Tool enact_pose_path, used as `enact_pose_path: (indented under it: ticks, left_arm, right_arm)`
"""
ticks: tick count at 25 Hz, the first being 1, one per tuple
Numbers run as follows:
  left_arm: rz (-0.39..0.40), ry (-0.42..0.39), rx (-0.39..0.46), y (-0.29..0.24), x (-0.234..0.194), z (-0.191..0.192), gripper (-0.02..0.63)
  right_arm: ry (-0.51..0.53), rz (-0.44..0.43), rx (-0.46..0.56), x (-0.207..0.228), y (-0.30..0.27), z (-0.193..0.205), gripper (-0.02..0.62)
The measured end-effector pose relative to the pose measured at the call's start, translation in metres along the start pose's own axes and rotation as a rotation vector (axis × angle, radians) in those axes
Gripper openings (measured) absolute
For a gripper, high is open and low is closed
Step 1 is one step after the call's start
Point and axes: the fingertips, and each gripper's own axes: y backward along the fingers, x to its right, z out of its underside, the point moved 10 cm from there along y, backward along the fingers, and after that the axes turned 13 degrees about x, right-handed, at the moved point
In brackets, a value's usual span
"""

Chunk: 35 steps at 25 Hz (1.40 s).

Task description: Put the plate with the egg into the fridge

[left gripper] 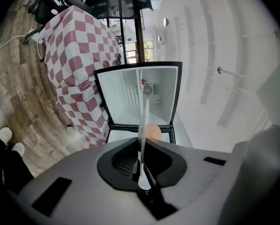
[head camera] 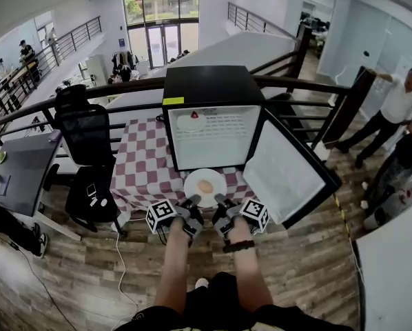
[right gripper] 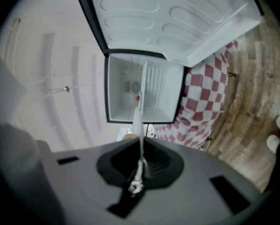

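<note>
Fridge [head camera: 213, 126] sits on the checked table [head camera: 140, 167], toward its right side, mouth facing you. Door [head camera: 285, 174] hangs wide open to the right. The cavity looks mostly bare, so there's room inside.

Plate [head camera: 192, 182] is in the air just in front of the fridge's bottom edge, about over the table's front edge, not yet inside. You hold it by the near rim with both tools. Left gripper [head camera: 192, 201] pinches the rim left of centre and right gripper [head camera: 220, 200] pinches it right of centre, both jaw pairs clamped tight on the thin edge. Egg [head camera: 205, 187] lies loose about mid-plate with nothing to stop it.

Risks, my read:
- Egg rolls. If the plate tilts or one hand gets ahead of the other, it runs to the rim and off. Hold both hands level and in step.
- Both grips are shallow and on the near side, so the far edge wants to droop. A jerk could slip the plate out.
- Far rim could catch the fridge's lower lip on entry. Come in above it.
- Open door stands near your right gripper. A bump there shakes the plate.
</note>
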Motion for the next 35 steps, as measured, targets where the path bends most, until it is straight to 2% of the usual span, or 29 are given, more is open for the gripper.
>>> enact_pose_path:
  ticks: [8,11,18,25,28,30,33,35]
  left_arm:
    - [-0.037,0.03,-0.004,-0.044,-0.005,-0.002,0.041]
    - [-0.033,0.041,0.018,-0.07,-0.002,-0.004,0.041]
    - [0.016,-0.013,0.094,-0.117,0.01,-0.016,0.04]
    - [-0.018,-0.089,0.138,-0.125,-0.009,-0.029,0.041]
    - [-0.042,-0.137,0.132,-0.13,-0.019,-0.039,0.041]
    - [-0.028,-0.17,0.121,-0.139,-0.027,-0.047,0.041]
    - [0.027,-0.134,0.117,-0.154,-0.043,-0.058,0.041]
    - [0.022,-0.115,0.109,-0.162,-0.051,-0.065,0.041]
  right_arm:
    - [-0.022,0.044,0.012,0.006,-0.03,-0.031,0.029]
    - [-0.014,0.023,-0.002,0.009,-0.055,-0.054,0.029]
    - [0.008,-0.035,-0.035,-0.001,-0.099,-0.085,0.029]
    - [-0.041,0.01,-0.052,0.022,-0.126,-0.079,0.028]
    - [-0.027,0.022,-0.063,0.032,-0.139,-0.076,0.028]
    - [-0.002,0.014,-0.057,0.039,-0.151,-0.077,0.028]
    - [0.014,-0.008,-0.043,0.048,-0.17,-0.079,0.028]
    - [0.014,0.004,-0.037,0.053,-0.18,-0.078,0.028]
